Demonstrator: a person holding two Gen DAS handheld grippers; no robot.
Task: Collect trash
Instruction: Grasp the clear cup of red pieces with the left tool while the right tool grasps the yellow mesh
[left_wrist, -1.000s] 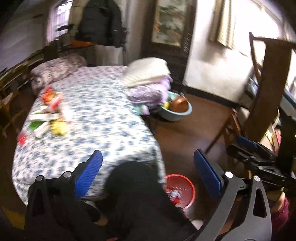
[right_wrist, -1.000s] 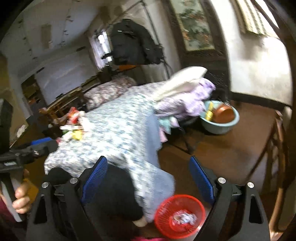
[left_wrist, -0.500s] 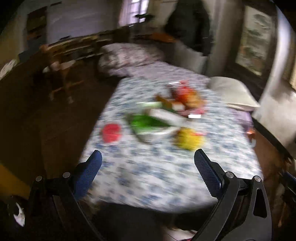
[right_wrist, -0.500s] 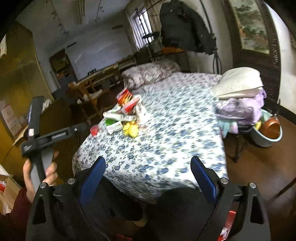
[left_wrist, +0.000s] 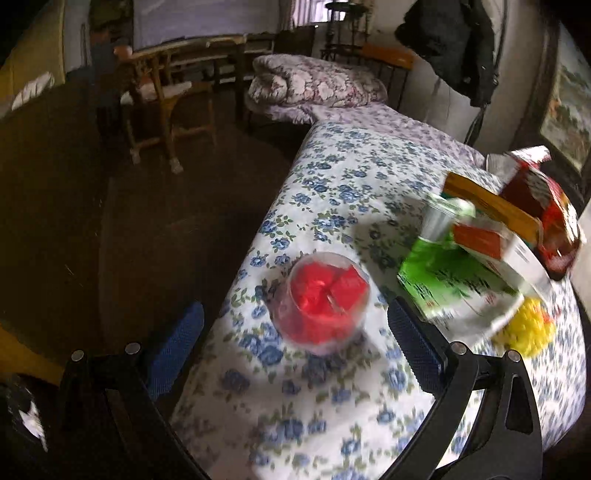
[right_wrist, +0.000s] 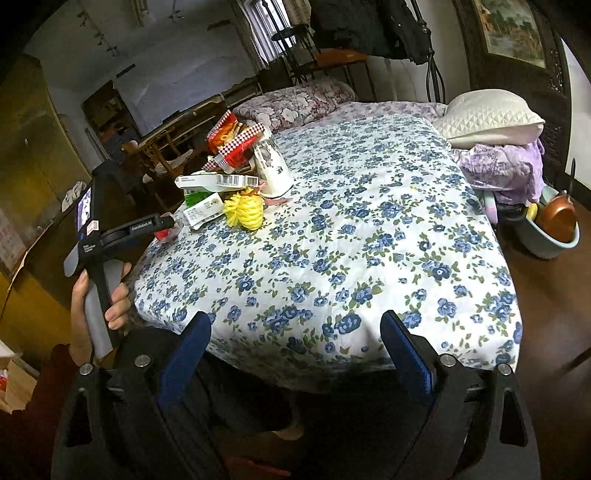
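A clear plastic cup with red contents (left_wrist: 325, 299) lies on the blue-flowered bedsheet (left_wrist: 354, 184), just ahead of my left gripper (left_wrist: 295, 332), which is open around nothing. Behind the cup lie a green carton (left_wrist: 443, 280), a white and orange box (left_wrist: 491, 240), a red snack bag (left_wrist: 543, 206) and a yellow crumpled wad (left_wrist: 524, 328). The right wrist view shows the same pile: yellow wad (right_wrist: 245, 210), red-white bag (right_wrist: 236, 142), white cup (right_wrist: 273, 166). There a hand holds the left gripper (right_wrist: 166, 221) at the pile. My right gripper (right_wrist: 295, 336) is open over the bed's near edge.
A white pillow (right_wrist: 487, 118) and folded purple bedding (right_wrist: 502, 166) sit at the bed's far right. A blue basin with a copper pot (right_wrist: 550, 236) stands on the floor beyond. A wooden chair (left_wrist: 159, 99) and a rolled quilt (left_wrist: 314, 81) lie past the bed.
The left gripper swung from the floor and red basket up to the trash pile and came close to the red cup. The right gripper rose to face the bed top.
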